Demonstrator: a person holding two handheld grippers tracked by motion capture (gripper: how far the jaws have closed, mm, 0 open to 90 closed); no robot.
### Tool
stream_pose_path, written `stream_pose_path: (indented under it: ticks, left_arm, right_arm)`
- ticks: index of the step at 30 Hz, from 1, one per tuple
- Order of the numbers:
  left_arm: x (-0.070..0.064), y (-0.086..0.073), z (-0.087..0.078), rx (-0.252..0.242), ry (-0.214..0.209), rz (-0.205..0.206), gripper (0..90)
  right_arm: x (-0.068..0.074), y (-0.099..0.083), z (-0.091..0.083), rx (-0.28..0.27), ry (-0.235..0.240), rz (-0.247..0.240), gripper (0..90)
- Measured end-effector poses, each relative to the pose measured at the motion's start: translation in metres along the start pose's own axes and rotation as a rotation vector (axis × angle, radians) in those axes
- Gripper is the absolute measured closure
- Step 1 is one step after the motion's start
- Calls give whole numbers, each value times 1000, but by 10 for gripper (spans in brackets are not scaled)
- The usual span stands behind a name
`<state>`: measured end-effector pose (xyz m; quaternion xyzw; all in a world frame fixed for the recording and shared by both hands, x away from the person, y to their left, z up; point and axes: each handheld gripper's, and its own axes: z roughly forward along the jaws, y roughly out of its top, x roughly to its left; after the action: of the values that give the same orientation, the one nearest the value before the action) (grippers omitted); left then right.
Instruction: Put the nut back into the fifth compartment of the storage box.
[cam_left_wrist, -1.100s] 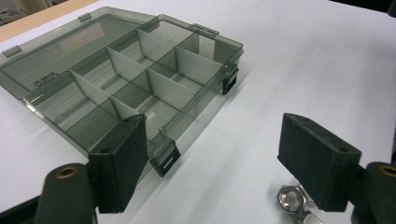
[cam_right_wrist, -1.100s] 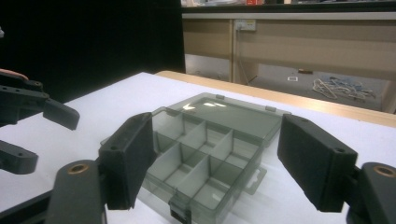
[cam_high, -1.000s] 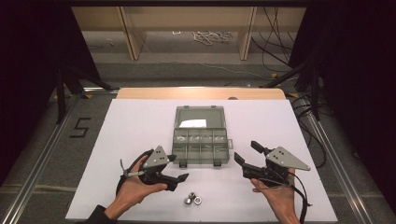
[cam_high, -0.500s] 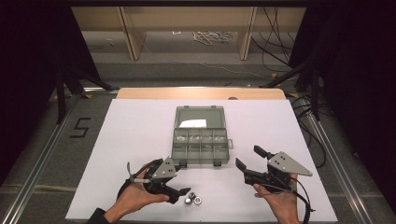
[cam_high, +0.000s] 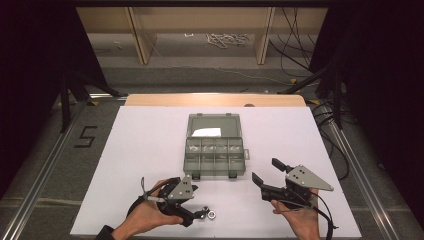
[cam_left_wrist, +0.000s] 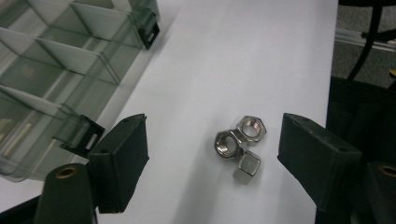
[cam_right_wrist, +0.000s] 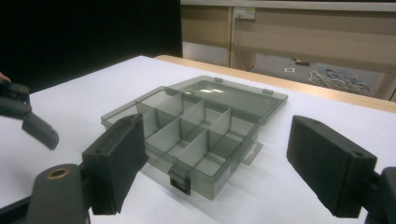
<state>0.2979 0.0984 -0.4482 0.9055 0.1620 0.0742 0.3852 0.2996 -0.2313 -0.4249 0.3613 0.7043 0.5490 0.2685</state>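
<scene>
Tool (cam_left_wrist: 212, 158) wide open around nuts (cam_left_wrist: 242, 144); organizer box (cam_left_wrist: 60, 70) alongside.

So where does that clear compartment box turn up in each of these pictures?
High view: the compartment box sits mid-table, lid open, beyond both grippers.
Left gripper view: its corner fills the upper left, beside the nuts.
Right gripper view: centre, between the jaws.
Shared landmark: the black front latches.
</scene>
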Motion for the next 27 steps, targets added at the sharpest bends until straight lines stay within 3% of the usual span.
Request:
stream_pose_path:
  ticks: [1, 2, 5, 6, 7, 9, 10, 11, 12, 14, 17, 19, 22, 23, 27]
  left_arm:
    - [0, -1, 0, 19, -1, 15, 245]
    - [-2, -2, 1, 15, -3, 3, 245]
    - [0, -3, 0, 84, -17, 72, 259]
    - [-4, -4, 3, 54, -16, 33, 266]
    - [-1, -3, 2, 93, -29, 84, 280]
    - [-5, -5, 5, 62, -23, 38, 288]
    - [-3, -5, 4, 98, -30, 83, 291]
    - [-3, -5, 4, 112, -33, 96, 294]
    - [-5, -6, 7, 105, -34, 78, 297]
    - [-6, -8, 9, 120, -36, 90, 318]
    - [-10, -10, 15, 113, -51, 67, 354]
    - [-10, -10, 16, 155, -60, 109, 407]
    - [-12, -12, 18, 151, -65, 95, 449]
    - [-11, -12, 18, 169, -70, 118, 464]
    - [-13, -12, 20, 164, -78, 109, 536]
  right_arm:
    - [0, 1, 0, 4, -2, -4, 203]
    - [1, 1, 1, 4, -2, -4, 203]
    - [4, 1, 3, 7, 6, -7, 203]
    - [4, 1, 3, 15, 16, -6, 203]
    - [4, 1, 3, 14, 16, -11, 203]
    - [4, 1, 3, 21, 12, -12, 203]
    - [3, 1, 4, 19, 9, -9, 204]
    - [3, 1, 4, 19, 9, -6, 203]
    - [3, 1, 4, 20, 10, -6, 204]
    - [3, 1, 5, 12, 18, -9, 205]
    - [4, 1, 5, 19, 18, -11, 207]
    - [4, 1, 5, 20, 21, -9, 207]
    - [4, 1, 6, 13, 25, -8, 209]
    - [4, 0, 6, 13, 26, -7, 210]
    - [5, 0, 6, 10, 32, -8, 216]
